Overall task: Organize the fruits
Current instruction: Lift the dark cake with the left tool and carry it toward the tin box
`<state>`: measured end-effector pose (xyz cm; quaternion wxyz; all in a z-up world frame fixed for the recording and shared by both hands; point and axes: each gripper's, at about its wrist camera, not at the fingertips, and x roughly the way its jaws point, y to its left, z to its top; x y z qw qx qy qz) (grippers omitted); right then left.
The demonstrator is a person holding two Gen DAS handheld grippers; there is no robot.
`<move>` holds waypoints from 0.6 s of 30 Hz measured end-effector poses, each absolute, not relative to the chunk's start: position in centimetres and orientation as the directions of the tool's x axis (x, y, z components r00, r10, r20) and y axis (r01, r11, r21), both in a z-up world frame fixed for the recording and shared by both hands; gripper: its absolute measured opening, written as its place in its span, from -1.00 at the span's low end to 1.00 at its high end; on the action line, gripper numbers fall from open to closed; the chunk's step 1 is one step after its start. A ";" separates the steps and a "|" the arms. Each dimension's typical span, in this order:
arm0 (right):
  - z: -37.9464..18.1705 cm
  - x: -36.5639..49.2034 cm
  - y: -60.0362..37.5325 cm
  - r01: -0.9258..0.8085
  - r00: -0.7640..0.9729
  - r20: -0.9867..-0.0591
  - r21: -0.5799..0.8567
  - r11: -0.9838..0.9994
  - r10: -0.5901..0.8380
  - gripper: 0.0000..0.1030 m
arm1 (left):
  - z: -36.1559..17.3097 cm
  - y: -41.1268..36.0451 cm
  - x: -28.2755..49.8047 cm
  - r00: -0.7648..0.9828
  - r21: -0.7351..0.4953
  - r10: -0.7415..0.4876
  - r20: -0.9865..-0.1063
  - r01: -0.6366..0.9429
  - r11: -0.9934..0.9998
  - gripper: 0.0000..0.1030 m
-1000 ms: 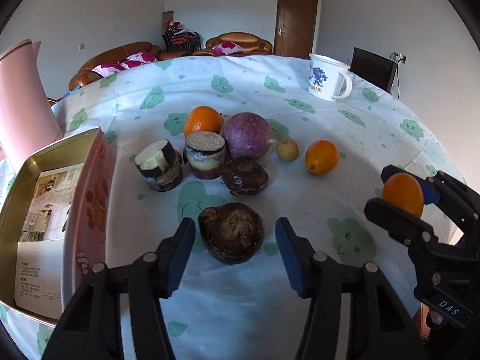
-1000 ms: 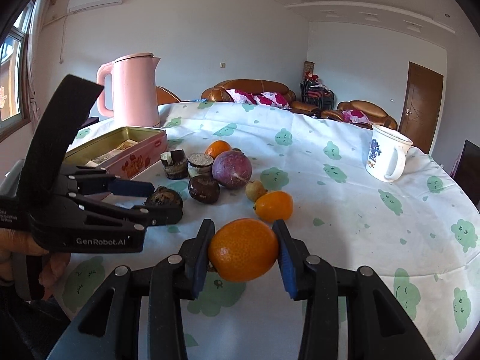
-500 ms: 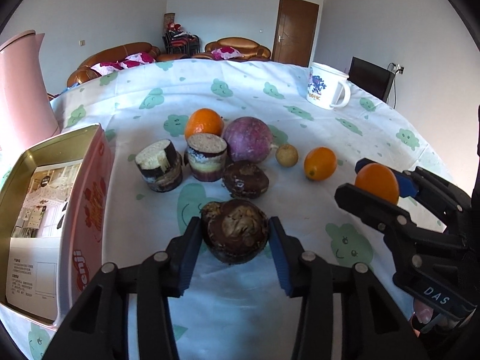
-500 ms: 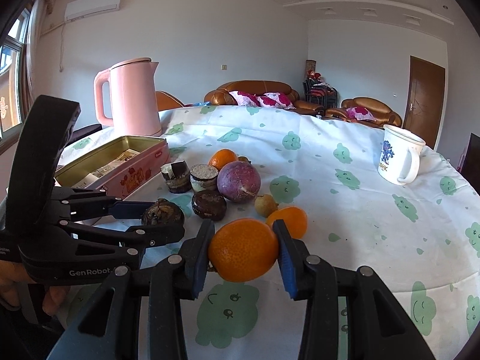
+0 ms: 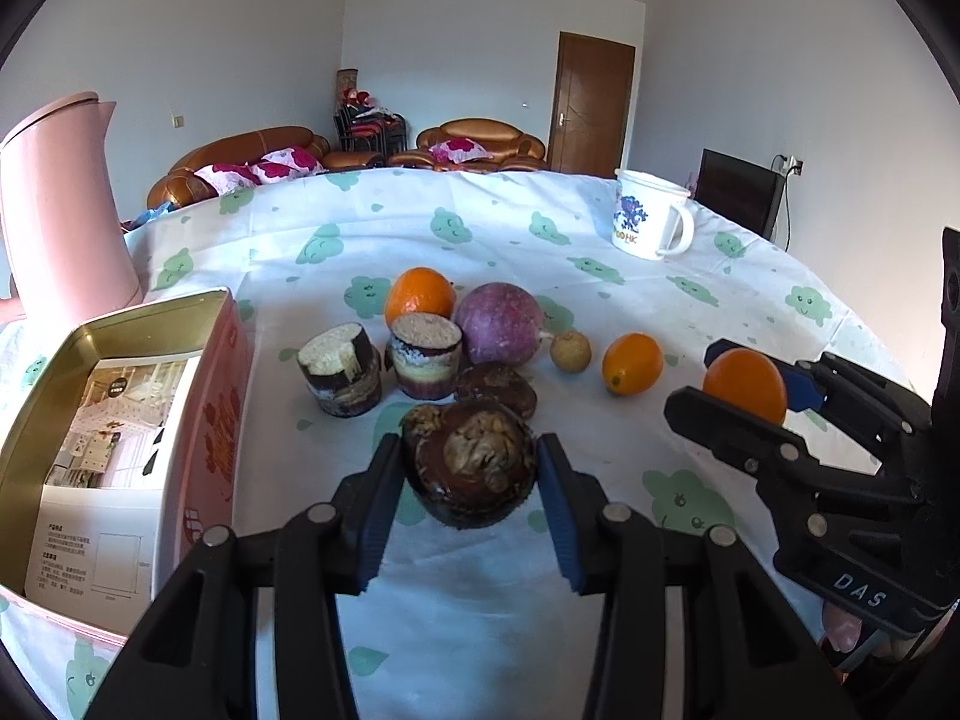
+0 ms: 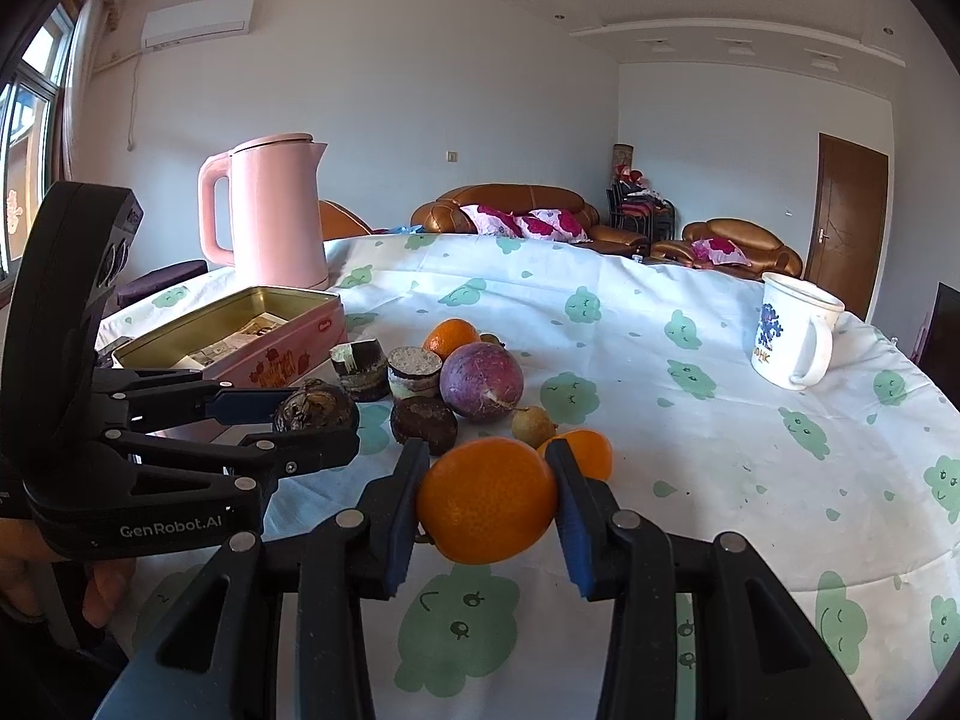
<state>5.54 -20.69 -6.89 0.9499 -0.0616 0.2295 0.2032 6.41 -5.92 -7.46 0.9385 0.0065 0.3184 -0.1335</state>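
Low in the middle of the left wrist view, the left hand-held gripper has its blue pads pressed against both sides of a dark brown fruit with a crusty pale top, the jaws closed down to the fruit's width. Whether the fruit is clear of the surface I can't tell. Over at the right edge of that view, the right hand-held gripper has an orange pinched between its fingers; in the right wrist view the same orange sits bottom centre, squeezed from both sides and held above the cloud-patterned cloth. The rest of the fruit is bunched in mid-frame: a second orange at the back, a big purple round fruit just beside it, two cut dark pieces with pale tops to the left, another dark brown fruit right in front. A small tan fruit and a small orange fruit lie off to the right. An open pink tin with papers in it fills the lower left, a pink kettle stands behind it, and a white mug is at the upper right.
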 end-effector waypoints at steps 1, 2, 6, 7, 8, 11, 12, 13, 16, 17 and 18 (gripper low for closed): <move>-6.9 5.5 -20.7 -0.416 0.812 -0.459 -0.022 0.909 0.360 -0.18 | -7.4 -5.9 6.3 0.768 -0.069 -0.243 -0.593 0.252 0.965 -0.10; -6.9 5.5 -20.7 -0.417 0.813 -0.456 -0.022 0.909 0.362 -0.18 | -7.3 -5.9 6.2 0.773 -0.066 -0.241 -0.587 0.250 0.966 -0.10; -6.8 5.3 -20.8 -0.419 0.817 -0.445 -0.021 0.908 0.366 -0.18 | -7.2 -5.9 5.9 0.787 -0.059 -0.235 -0.571 0.247 0.967 -0.10; -6.8 5.3 -20.8 -0.419 0.818 -0.443 -0.021 0.908 0.367 -0.18 | -7.2 -5.9 5.9 0.789 -0.057 -0.233 -0.568 0.245 0.968 -0.10; -6.8 5.2 -20.8 -0.419 0.819 -0.440 -0.021 0.908 0.368 -0.18 | -7.1 -5.9 5.8 0.792 -0.056 -0.232 -0.566 0.244 0.968 -0.10; -6.8 5.1 -20.9 -0.420 0.822 -0.432 -0.022 0.907 0.370 -0.18 | -7.0 -5.9 5.6 0.801 -0.054 -0.229 -0.553 0.240 0.969 -0.10; -6.8 5.0 -20.9 -0.420 0.824 -0.429 -0.023 0.907 0.371 -0.18 | -7.0 -5.9 5.5 0.804 -0.054 -0.229 -0.549 0.239 0.970 -0.10; -6.8 4.9 -20.9 -0.421 0.825 -0.426 -0.024 0.907 0.372 -0.18 | -6.9 -5.8 5.4 0.807 -0.055 -0.229 -0.545 0.238 0.970 -0.10; -6.7 4.9 -20.9 -0.422 0.828 -0.419 -0.026 0.906 0.374 -0.18 | -6.9 -5.7 5.3 0.814 -0.059 -0.227 -0.534 0.232 0.971 -0.10; -6.7 4.8 -20.9 -0.423 0.829 -0.416 -0.027 0.906 0.374 -0.18 | -6.8 -5.6 5.2 0.816 -0.061 -0.228 -0.531 0.231 0.971 -0.10; -6.7 4.8 -20.9 -0.423 0.830 -0.414 -0.028 0.906 0.375 -0.18 | -6.8 -5.6 5.1 0.819 -0.060 -0.226 -0.527 0.230 0.971 -0.10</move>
